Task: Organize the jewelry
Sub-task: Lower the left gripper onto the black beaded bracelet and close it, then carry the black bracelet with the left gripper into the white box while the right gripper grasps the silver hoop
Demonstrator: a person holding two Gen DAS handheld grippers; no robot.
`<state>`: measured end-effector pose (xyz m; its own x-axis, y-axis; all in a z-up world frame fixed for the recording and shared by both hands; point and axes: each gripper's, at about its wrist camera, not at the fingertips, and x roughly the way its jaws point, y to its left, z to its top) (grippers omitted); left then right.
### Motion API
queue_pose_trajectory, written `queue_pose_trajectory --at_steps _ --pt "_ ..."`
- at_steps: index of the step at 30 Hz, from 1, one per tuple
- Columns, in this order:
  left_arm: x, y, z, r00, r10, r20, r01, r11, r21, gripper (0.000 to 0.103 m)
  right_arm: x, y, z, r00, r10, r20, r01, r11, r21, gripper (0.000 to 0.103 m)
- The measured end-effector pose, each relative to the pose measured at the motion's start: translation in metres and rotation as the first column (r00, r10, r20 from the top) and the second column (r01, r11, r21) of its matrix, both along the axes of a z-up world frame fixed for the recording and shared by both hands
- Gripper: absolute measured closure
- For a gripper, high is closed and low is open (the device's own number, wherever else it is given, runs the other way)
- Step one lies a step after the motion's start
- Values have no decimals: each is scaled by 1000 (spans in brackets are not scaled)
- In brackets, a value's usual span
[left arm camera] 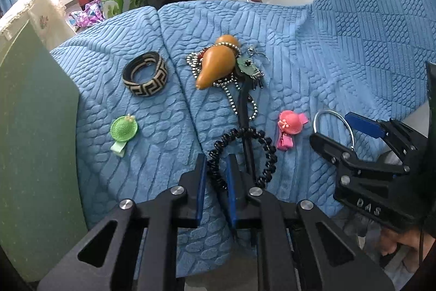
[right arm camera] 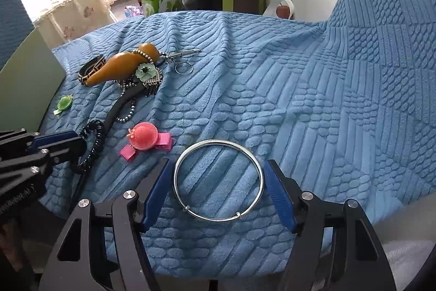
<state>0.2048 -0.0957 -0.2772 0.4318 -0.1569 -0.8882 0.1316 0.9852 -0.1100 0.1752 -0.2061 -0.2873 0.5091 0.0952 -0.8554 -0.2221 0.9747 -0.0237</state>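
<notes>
My left gripper [left arm camera: 216,162] is shut on the near-left side of a black spiral hair tie [left arm camera: 268,152], which lies on the blue textured cover [left arm camera: 340,53]. In the right wrist view, the left gripper [right arm camera: 80,143] pinches that tie [right arm camera: 95,135] at the left edge. My right gripper [right arm camera: 217,161] stands open around a silver bangle [right arm camera: 218,141] lying flat. Its blue pads [right arm camera: 156,190] sit close beside the rim, a sliver apart on the left. The left wrist view shows the right gripper [left arm camera: 330,127] and the silver bangle [left arm camera: 331,112] at the right.
Farther back lie a tan gourd pendant [left arm camera: 215,62] tangled with bead chain and a green flower brooch [left arm camera: 246,67], a black-and-cream woven bangle [left arm camera: 145,77], a green hat clip [left arm camera: 123,128] and a pink hat clip [left arm camera: 290,124]. A green panel [left arm camera: 32,127] borders the left.
</notes>
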Motion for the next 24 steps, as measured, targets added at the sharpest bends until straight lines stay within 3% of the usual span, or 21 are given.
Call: queue_pose_trajectory --at_steps 6,15,24 --pt "1 -6 0 1000 -22 8 21 999 45 94 -5 2 11 1000 5 -2 -5 1000 27 36" --pt "-1 20 29 999 46 19 -45 997 -62 94 -3 9 37 1000 9 -11 -8 997 73 36" --pt "-12 30 65 996 50 72 -45 996 -71 94 -10 24 60 998 39 43 -42 996 73 36"
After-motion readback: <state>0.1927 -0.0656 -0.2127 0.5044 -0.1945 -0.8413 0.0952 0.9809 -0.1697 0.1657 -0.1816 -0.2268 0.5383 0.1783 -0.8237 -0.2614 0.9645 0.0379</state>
